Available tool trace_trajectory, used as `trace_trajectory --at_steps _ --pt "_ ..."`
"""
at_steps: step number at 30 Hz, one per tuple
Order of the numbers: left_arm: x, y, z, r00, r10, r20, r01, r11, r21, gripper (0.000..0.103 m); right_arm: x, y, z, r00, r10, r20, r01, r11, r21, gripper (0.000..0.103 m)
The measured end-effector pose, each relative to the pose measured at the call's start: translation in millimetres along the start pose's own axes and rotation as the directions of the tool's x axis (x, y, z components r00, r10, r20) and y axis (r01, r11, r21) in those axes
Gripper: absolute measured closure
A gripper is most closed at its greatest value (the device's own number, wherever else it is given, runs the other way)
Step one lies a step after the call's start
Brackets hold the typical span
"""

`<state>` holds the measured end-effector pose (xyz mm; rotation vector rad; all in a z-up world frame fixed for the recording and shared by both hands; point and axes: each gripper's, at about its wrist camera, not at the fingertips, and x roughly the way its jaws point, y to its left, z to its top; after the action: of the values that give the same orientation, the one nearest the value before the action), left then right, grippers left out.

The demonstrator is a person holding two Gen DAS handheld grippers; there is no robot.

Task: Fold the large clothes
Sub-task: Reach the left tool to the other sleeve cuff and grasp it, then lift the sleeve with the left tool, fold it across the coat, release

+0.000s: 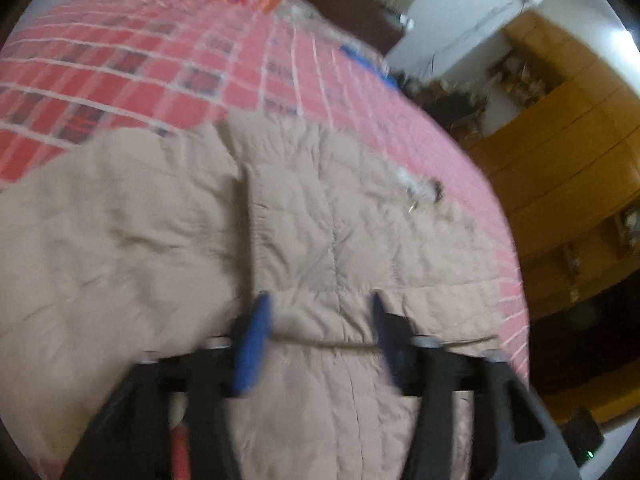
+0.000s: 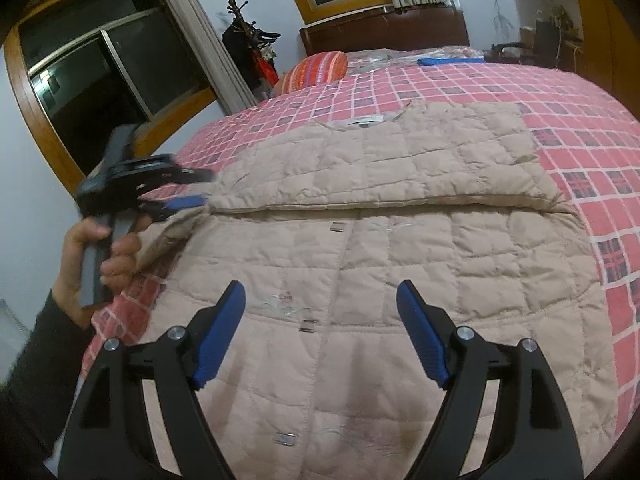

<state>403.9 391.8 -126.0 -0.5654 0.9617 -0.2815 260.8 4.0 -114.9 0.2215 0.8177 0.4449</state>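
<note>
While our right gripper (image 2: 320,300) gapes empty over the jacket (image 2: 380,240), the left (image 2: 196,188) stands open at its edge; collar points to the headboard.

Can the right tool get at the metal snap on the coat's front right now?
Probably yes. The right tool is open above the quilted coat, the nearest snap lies uncovered between its fingers, and the left tool works off at the coat's edge.

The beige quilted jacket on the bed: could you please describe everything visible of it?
The beige quilted jacket looks like soft padded fabric stitched in squares, with metal snaps down the front. It lies spread flat on the pink checked bedspread, one part folded across it. The left gripper is at its edge; the right gripper hovers open above.
</note>
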Motion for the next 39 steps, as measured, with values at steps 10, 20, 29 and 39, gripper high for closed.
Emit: trace_trajectory --at_steps 10,20,29,39 --pt "-199.9 208.2 -123.5 0.951 0.190 0.244 -0.037 0.854 -0.519 0.017 3.6 42.1 -0.3 0.995 0.096 -0.002 -0.095 0.990 -0.108 0.019" --pt "-239.5 292.5 -148.9 0.919 0.258 0.298 0.010 0.742 -0.671 0.017 5.2 68.9 -2.2 0.991 0.132 -0.017 -0.133 0.980 -0.148 0.017" --pt "-241.3 300.9 -119.5 0.904 0.324 0.278 -0.058 0.739 -0.672 0.083 -1.3 60.2 -2.9 0.994 0.108 -0.007 -0.108 0.987 -0.121 0.016" --pt "-271.2 190.6 -34.9 0.847 0.307 0.435 -0.105 0.897 -0.428 0.087 -1.6 51.1 -2.7 0.995 0.096 -0.011 -0.096 0.991 -0.092 0.016"
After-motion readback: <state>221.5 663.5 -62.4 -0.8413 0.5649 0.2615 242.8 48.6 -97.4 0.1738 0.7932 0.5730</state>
